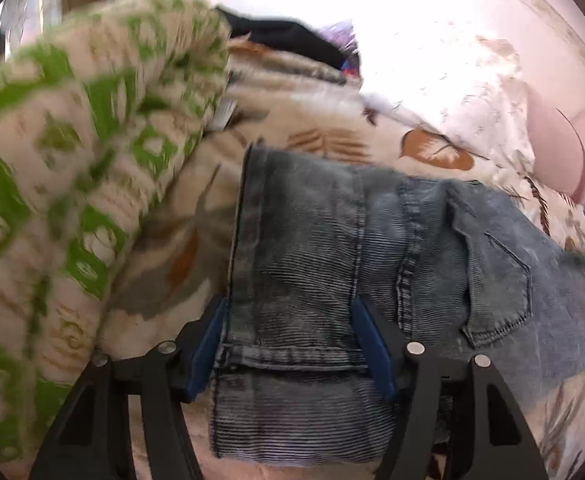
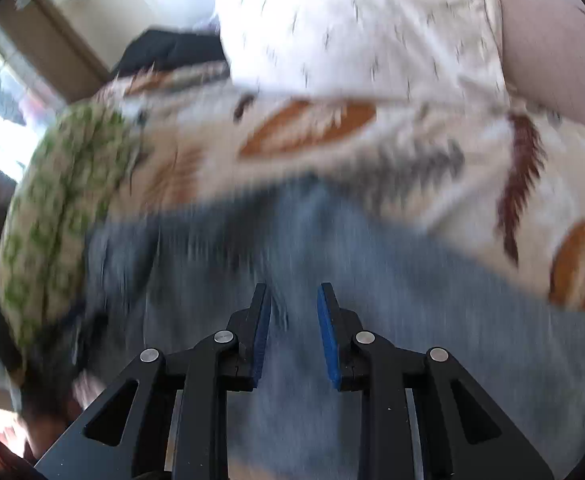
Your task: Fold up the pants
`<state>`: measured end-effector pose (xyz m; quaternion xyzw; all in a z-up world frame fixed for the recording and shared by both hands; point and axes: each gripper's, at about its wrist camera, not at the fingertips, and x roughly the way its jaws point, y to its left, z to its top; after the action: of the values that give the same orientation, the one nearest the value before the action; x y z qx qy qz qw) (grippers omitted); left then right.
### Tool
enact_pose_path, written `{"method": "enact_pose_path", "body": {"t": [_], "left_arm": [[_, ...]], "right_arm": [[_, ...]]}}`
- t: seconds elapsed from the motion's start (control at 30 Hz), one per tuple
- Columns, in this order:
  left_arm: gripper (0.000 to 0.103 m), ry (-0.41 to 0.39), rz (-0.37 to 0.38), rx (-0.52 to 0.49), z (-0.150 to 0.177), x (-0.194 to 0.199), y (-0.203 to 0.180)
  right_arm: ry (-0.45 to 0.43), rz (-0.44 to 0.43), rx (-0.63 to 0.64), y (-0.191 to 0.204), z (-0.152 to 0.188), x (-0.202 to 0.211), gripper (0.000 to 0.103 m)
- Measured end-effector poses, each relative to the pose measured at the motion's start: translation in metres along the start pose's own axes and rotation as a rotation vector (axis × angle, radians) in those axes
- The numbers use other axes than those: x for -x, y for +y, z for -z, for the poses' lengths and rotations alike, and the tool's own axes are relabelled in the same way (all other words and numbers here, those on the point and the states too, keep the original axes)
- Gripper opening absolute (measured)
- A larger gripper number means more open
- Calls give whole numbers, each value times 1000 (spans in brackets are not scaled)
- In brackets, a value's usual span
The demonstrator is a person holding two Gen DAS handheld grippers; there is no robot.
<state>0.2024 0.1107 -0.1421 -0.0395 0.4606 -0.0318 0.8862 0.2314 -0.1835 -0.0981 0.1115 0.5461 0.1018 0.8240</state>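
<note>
Blue ribbed jeans lie folded on the bed, a back pocket showing on the right. One leg end with its stitched hem lies doubled over the rest. My left gripper is open and wide, its blue pads straddling that leg end, the left pad at the fabric's edge. In the right wrist view the same jeans are a blur of denim under my right gripper. Its pads stand a narrow gap apart, open, with nothing pinched between them.
A bunched green-and-cream blanket rises on the left, also visible as the blanket. The bedspread has a leaf print. A white pillow, a dark garment and a pink cushion lie beyond the jeans.
</note>
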Motion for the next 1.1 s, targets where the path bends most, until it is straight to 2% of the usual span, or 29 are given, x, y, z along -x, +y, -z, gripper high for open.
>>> {"method": "enact_pose_path", "body": {"t": [0.07,0.13,0.23,0.27,0.33,0.37,0.4,0.5,0.53,0.6,0.63,0.73,0.8,0.87,0.97,1.07,1.1], "left_arm": [[75,12,4,43,-1,-6,6],[78,13,-6,52,0,-11,8],[81,-9,-44,13,1,-11,3],[81,-18,-56,-4,1,-12,2],[82,-31,-81,-37,0,-13,-1],[82,-37,-89,-42,-2,-13,0],[82,-45,-100,-50,-2,-13,0],[82,-63,-131,-84,-6,-12,-4],[82,-67,-139,-88,-6,-9,-4],[80,-67,-132,-78,-8,-3,-1],[79,-70,-110,-61,-8,2,3],[79,-85,-51,-16,-8,15,13],[79,-94,-34,-10,-7,21,15],[79,-100,-40,-12,-7,24,18],[79,-95,-30,11,-6,26,23],[78,-80,-4,22,-1,31,27],[77,-85,11,38,2,36,29]], "right_arm": [[14,16,39,5,30,7,23],[-9,44,72,8,52,15,24],[8,130,96,1,79,6,24],[15,190,95,-11,88,-2,24],[5,246,91,-37,97,-10,26],[-37,180,58,-53,99,-5,22],[-51,166,15,-65,100,0,19],[-43,258,2,-75,99,6,19],[-36,264,3,-76,99,6,19],[-28,285,-6,-73,99,12,27],[-38,280,-12,-68,99,17,28],[-84,181,21,-41,104,31,28],[-117,146,89,-9,104,35,28],[-126,74,129,21,104,30,28],[-98,12,175,50,107,7,31],[11,63,224,59,115,-34,33],[0,58,223,59,114,-34,33]]}}
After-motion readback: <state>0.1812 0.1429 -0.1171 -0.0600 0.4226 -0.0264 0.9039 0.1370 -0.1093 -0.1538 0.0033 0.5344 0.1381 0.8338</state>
